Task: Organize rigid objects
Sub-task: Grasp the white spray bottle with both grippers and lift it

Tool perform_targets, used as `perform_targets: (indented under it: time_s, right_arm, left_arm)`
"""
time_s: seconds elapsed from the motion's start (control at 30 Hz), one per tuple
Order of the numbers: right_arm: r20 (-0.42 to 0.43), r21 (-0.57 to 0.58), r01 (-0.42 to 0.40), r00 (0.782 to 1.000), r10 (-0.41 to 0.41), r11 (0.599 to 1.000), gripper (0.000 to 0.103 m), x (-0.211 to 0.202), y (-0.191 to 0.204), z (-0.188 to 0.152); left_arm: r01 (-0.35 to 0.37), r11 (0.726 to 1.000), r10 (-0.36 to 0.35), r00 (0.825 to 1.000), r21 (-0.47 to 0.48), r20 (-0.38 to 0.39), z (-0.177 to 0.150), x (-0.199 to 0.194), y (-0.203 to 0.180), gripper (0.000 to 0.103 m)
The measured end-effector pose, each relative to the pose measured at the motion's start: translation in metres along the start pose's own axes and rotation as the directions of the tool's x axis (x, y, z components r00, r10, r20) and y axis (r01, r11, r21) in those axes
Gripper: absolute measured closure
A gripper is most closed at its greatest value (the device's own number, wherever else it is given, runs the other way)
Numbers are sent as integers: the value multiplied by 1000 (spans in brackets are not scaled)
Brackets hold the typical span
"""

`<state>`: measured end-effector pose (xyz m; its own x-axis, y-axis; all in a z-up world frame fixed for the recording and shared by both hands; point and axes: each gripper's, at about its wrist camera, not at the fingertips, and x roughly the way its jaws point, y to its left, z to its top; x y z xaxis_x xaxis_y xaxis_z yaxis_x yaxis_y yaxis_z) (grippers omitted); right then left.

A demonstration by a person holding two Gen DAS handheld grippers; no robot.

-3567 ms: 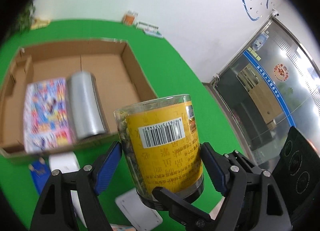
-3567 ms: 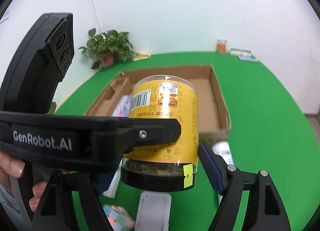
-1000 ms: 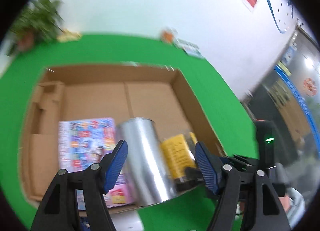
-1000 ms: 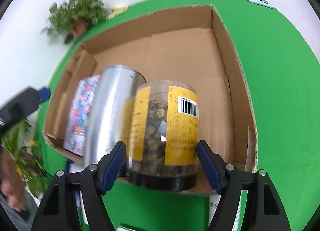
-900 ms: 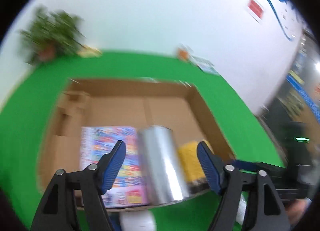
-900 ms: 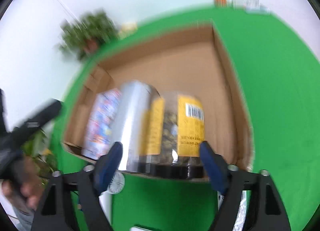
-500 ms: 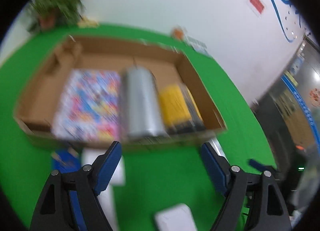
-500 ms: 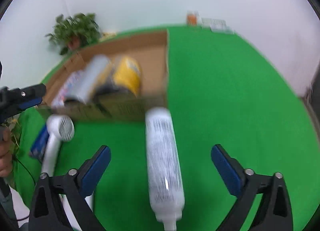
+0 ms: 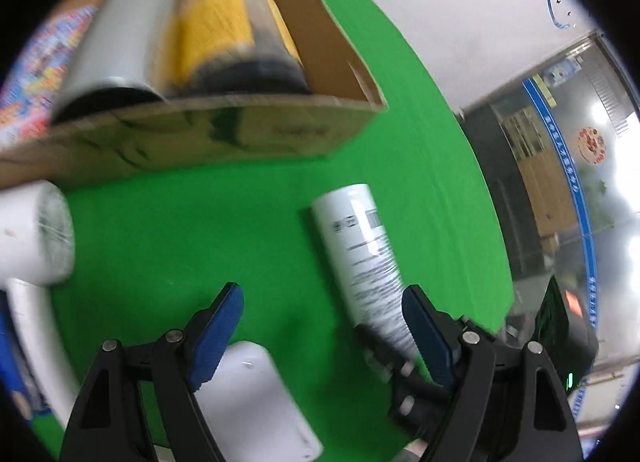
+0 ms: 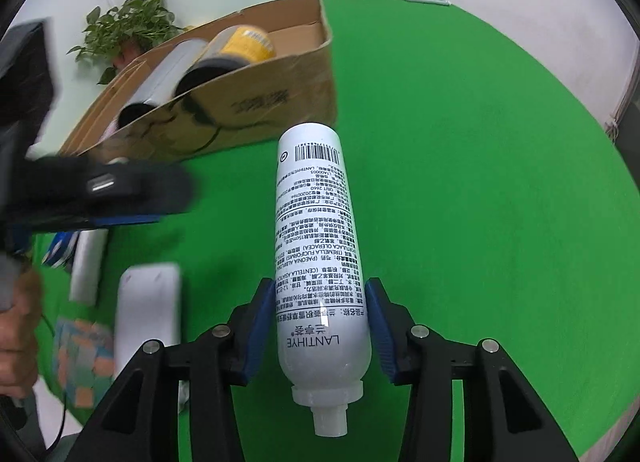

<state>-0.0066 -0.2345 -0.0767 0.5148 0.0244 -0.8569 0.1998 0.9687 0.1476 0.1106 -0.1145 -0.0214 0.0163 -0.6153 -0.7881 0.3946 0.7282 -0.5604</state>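
My right gripper (image 10: 320,326) is closing on the white spray bottle (image 10: 316,246), which lies on the green table (image 10: 480,202) at centre frame, nozzle toward the camera; the blue pads (image 10: 260,326) sit against its sides (contact looks made). My left gripper (image 9: 324,334) stands open with nothing between its fingers. At upper left, the cardboard box (image 10: 248,102) holds the silver can (image 10: 160,70) beside the yellow jar (image 10: 236,48).
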Motion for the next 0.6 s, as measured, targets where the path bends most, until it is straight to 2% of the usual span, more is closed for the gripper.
perform_targets:
  time_s: [0.1, 0.17, 0.2, 0.27, 0.33, 0.43, 0.6]
  right_arm:
    - [0, 16, -69, 998, 69, 998, 60, -2, 9, -14]
    - [4, 41, -119, 993, 118, 992, 59, -1, 11, -20]
    - [6, 49, -130, 992, 129, 990, 59, -1, 11, -21]
    - [10, 50, -142, 990, 141, 989, 59, 2, 14, -19]
    - [10, 38, -148, 989, 148, 988, 60, 3, 17, -20]
    - [6, 19, -141, 990, 141, 990, 60, 5, 26, -22]
    - [17, -8, -125, 992, 125, 992, 61, 2, 35, -16]
  left_arm:
    - [39, 999, -39, 997, 0, -70, 1, 18, -7, 23]
    - [29, 999, -30, 993, -16, -111, 2, 29, -7, 23]
    - [22, 999, -26, 992, -29, -124, 2, 33, -6, 27]
    - [31, 999, -36, 993, -43, -109, 3, 33, -5, 31]
    - [23, 999, -28, 991, -37, -130, 2, 36, -4, 48]
    - [-6, 1000, 3, 993, -26, -114, 0, 36, -7, 53]
    - [-15, 999, 11, 996, -48, -89, -6, 27, 3, 54]
